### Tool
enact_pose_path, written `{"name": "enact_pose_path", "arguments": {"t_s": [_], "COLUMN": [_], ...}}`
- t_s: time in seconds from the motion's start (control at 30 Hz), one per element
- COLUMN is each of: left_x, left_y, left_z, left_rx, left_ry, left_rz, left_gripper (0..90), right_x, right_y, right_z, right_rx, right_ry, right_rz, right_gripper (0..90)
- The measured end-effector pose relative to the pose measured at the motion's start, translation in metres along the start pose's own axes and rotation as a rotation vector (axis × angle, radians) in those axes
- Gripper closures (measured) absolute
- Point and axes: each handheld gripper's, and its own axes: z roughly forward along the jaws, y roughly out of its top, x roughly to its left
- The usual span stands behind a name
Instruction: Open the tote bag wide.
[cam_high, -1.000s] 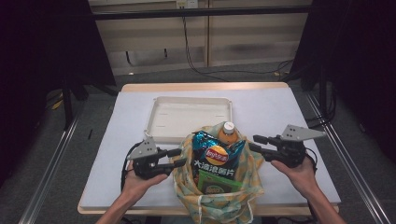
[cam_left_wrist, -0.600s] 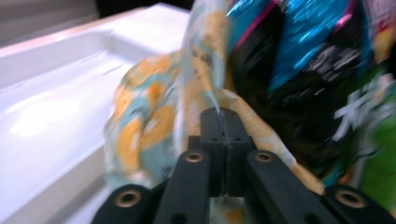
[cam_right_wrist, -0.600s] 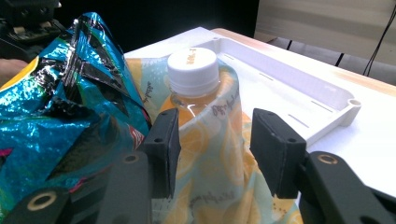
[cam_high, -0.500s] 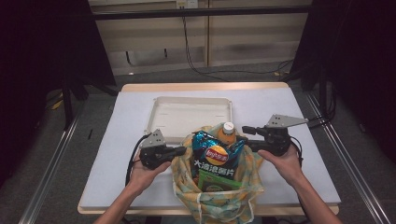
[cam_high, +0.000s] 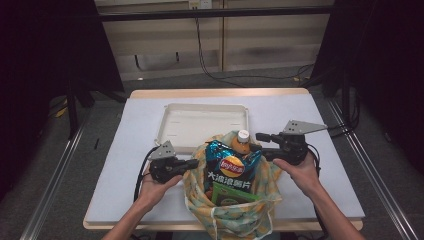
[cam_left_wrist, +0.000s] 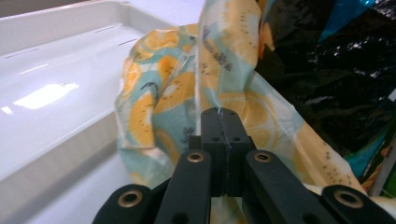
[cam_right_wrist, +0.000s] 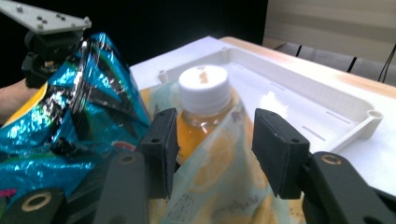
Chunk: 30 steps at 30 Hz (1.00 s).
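A cloth bag (cam_high: 230, 215) printed with citrus slices stands at the table's front centre. It holds a blue chips bag (cam_high: 232, 165), an orange drink bottle (cam_high: 242, 140) with a white cap, and a green box (cam_high: 232, 195). My left gripper (cam_high: 192, 163) is at the bag's left rim, and in the left gripper view its jaws (cam_left_wrist: 222, 114) are shut on a fold of the cloth (cam_left_wrist: 159, 93). My right gripper (cam_high: 262, 144) is at the bag's right rim. Its jaws (cam_right_wrist: 215, 126) have just been opening and stand apart on either side of the cloth (cam_right_wrist: 219, 177) and the bottle (cam_right_wrist: 204, 88), not pressing them.
A shallow white tray (cam_high: 200, 122) lies just behind the bag, its wall close to both grippers (cam_left_wrist: 56, 56) (cam_right_wrist: 299, 88). A white mat covers the table (cam_high: 125, 150). Cables trail from each gripper toward the front edge.
The left gripper moved right to the bag's rim and shut on the cloth. The right gripper moved left toward the bottle, and its jaws widened.
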Motion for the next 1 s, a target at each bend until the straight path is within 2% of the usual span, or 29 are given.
{"name": "enact_pose_path", "arguments": {"t_s": [0.13, 0.17, 0.23, 0.3, 0.33, 0.4, 0.5, 0.67, 0.77, 0.8, 0.87, 0.93, 1.0], "left_x": [0.0, 0.001, 0.003, 0.006, 0.007, 0.007, 0.007, 0.005, 0.006, 0.007, 0.007, 0.005, 0.004], "left_y": [0.0, -0.001, -0.003, -0.006, -0.007, -0.008, -0.009, -0.012, -0.011, -0.009, -0.007, -0.008, -0.01], "left_z": [0.0, -0.001, -0.004, -0.006, -0.007, -0.007, -0.004, 0.005, 0.005, 0.005, 0.005, 0.007, 0.008], "left_rx": [0.01, 0.019, 0.019, 0.021, 0.019, 0.028, 0.047, 0.079, 0.071, 0.046, 0.028, 0.057, 0.073], "left_ry": [0.007, 0.014, 0.016, 0.018, 0.015, 0.023, 0.026, 0.025, 0.039, 0.042, 0.035, 0.051, 0.045], "left_rz": [0.011, 0.008, 0.0, -0.002, -0.002, 0.003, 0.018, 0.01, 0.011, 0.002, -0.001, 0.006, 0.011], "left_gripper": [90.0, 90.0, 90.0, 90.0, 90.0, 90.0, 90.0, 90.0, 90.0, 90.0, 90.0, 90.0, 90.0], "right_x": [0.001, 0.0, -0.001, -0.004, -0.005, -0.008, -0.013, -0.019, -0.019, -0.019, -0.023, -0.027, -0.029], "right_y": [-0.008, -0.009, -0.01, -0.012, -0.013, -0.018, -0.026, -0.039, -0.043, -0.044, -0.048, -0.056, -0.062], "right_z": [0.01, 0.011, 0.008, 0.003, 0.001, -0.003, -0.004, 0.002, 0.006, 0.007, 0.011, 0.015, 0.018], "right_rx": [0.053, 0.055, 0.045, 0.036, 0.035, 0.033, 0.044, 0.066, 0.073, 0.081, 0.112, 0.149, 0.179], "right_ry": [-0.001, -0.002, -0.001, -0.011, -0.018, -0.047, -0.081, -0.096, -0.113, -0.119, -0.142, -0.15, -0.146], "right_rz": [-0.004, -0.004, 0.002, 0.009, 0.016, 0.038, 0.039, 0.033, 0.02, 0.023, 0.016, 0.023, 0.025], "right_gripper": [51.4, 55.2, 73.0, 86.6, 89.4, 90.0, 90.0, 90.0, 90.0, 90.0, 90.0, 90.0, 90.0]}}
